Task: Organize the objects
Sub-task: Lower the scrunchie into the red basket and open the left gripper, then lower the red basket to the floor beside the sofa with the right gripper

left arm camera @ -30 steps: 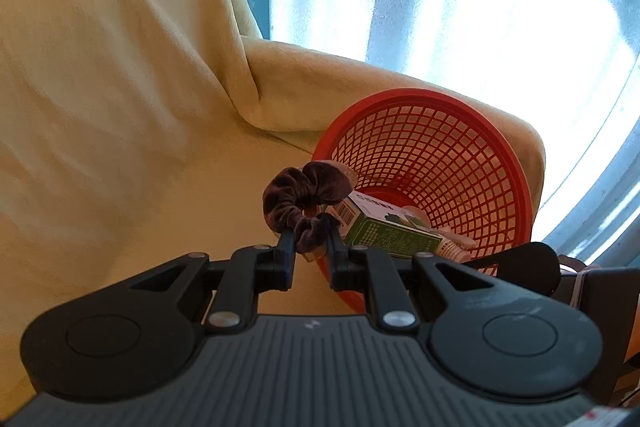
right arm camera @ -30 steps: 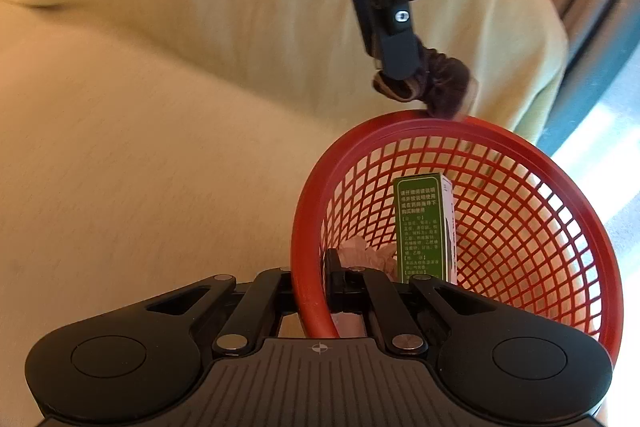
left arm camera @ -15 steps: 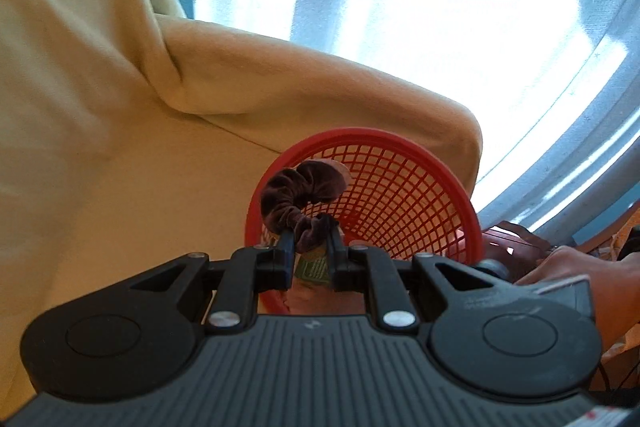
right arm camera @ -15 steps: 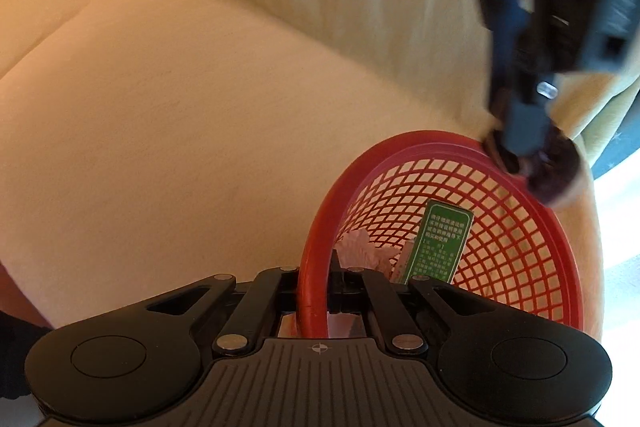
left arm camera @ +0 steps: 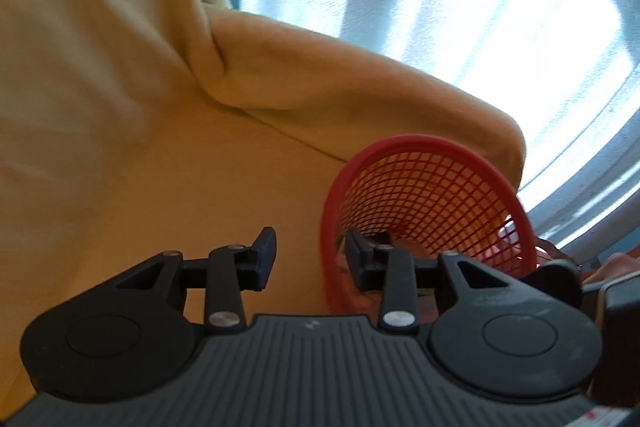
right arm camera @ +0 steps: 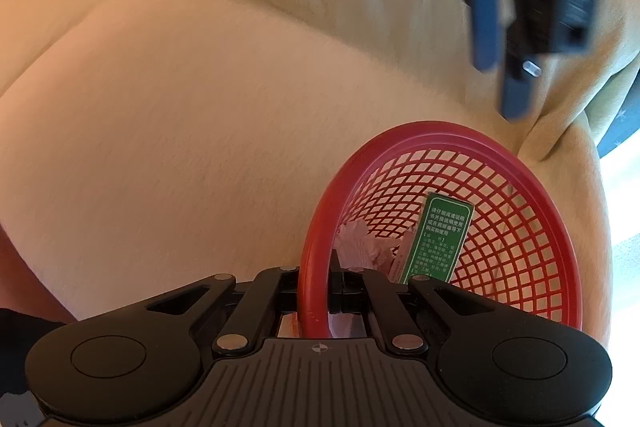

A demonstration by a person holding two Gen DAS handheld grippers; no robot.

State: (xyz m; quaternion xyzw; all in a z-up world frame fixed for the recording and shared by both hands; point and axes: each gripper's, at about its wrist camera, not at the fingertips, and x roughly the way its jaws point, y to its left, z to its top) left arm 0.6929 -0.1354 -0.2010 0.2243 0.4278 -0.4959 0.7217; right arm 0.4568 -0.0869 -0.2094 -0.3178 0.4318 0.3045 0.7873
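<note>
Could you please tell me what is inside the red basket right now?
The red basket holds a green box and pale crumpled material. The right gripper hides its near floor.

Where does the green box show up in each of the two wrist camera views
Left wrist: green box not clearly visible; the basket's bottom is hidden behind the open left gripper.
Right wrist: green box stands lower right, leaning inside the basket, just beyond the right gripper.
Shared landmark: the red basket.
</note>
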